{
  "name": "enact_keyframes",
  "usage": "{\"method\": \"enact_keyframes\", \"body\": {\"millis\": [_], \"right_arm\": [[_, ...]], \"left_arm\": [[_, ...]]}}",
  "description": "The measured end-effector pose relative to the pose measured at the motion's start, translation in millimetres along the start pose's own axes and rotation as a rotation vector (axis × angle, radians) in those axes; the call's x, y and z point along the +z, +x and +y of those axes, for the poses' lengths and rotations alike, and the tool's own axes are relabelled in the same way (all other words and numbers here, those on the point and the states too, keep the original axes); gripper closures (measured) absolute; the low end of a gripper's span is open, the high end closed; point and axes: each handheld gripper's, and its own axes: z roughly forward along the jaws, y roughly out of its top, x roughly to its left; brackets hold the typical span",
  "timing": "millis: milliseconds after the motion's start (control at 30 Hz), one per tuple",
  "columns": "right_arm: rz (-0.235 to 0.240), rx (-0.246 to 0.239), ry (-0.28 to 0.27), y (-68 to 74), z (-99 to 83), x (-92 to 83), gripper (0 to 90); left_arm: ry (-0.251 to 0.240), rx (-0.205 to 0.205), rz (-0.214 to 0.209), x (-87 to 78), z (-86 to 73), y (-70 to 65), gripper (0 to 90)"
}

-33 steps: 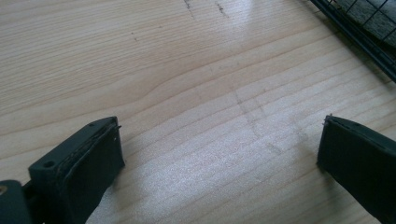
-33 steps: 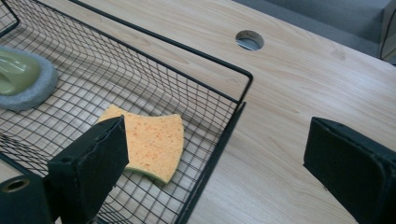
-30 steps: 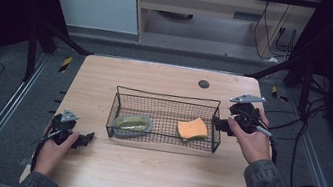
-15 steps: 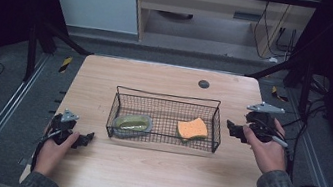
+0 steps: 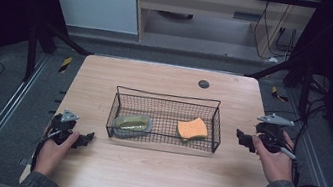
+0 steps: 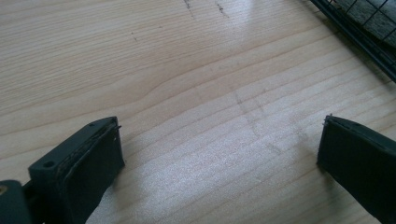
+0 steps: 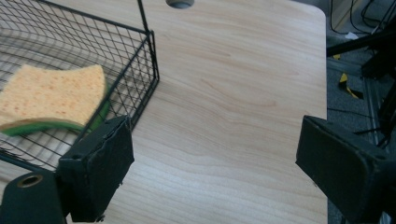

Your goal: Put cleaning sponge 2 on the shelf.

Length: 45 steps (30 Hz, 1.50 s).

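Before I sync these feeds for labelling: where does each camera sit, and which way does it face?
High view: above the person's side, looking forward and down on the table; both forearms and hands enter below.
Left gripper view: rides the left gripper, facing wood and the basket corner; open jaws.
Right gripper view: rides the right gripper, facing the sponge in the basket; open jaws.
All views share the basket.

We see tabletop (image 5: 152,172) from above, facing forward-down; our two gripper views sit close, low over wood; all share wire basket (image 5: 169,96).
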Motion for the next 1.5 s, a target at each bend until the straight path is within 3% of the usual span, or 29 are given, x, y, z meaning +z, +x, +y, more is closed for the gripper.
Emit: {"method": "enact_keyframes", "body": {"millis": [267, 567, 900, 1100, 1233, 1500], "right_arm": [[-0.008, 0.03, 0.008, -9.9, -11.0, 13.5, 11.2], [0.015, 0.083, 0.052, -13.4, -29.7, 52.1, 11.2], [0.014, 0.154, 0.063, -16.3, -51.8, 78.5, 10.5], [-0.001, 0.153, 0.057, -13.5, -62.4, 85.9, 8.2], [-0.028, 0.116, 0.046, -9.1, -64.8, 88.0, 6.1], [-0.027, 0.125, 0.059, -3.2, -67.4, 85.2, 1.9]], "left_arm": [[0.0, 0.001, 0.0, 0.0, 0.0, 0.1, 0.0], [0.0, 0.001, 0.0, 0.1, 0.1, 0.1, 0.0], [0.001, 0.003, 0.0, 0.1, 0.2, 0.1, 0.0], [0.001, 0.003, -0.001, 0.2, 0.3, 0.1, 0.0], [0.001, 0.004, -0.001, 0.3, 0.4, 0.2, 0.0], [-0.002, 0.004, -0.002, 1.2, 1.1, 0.4, 0.0]]}}
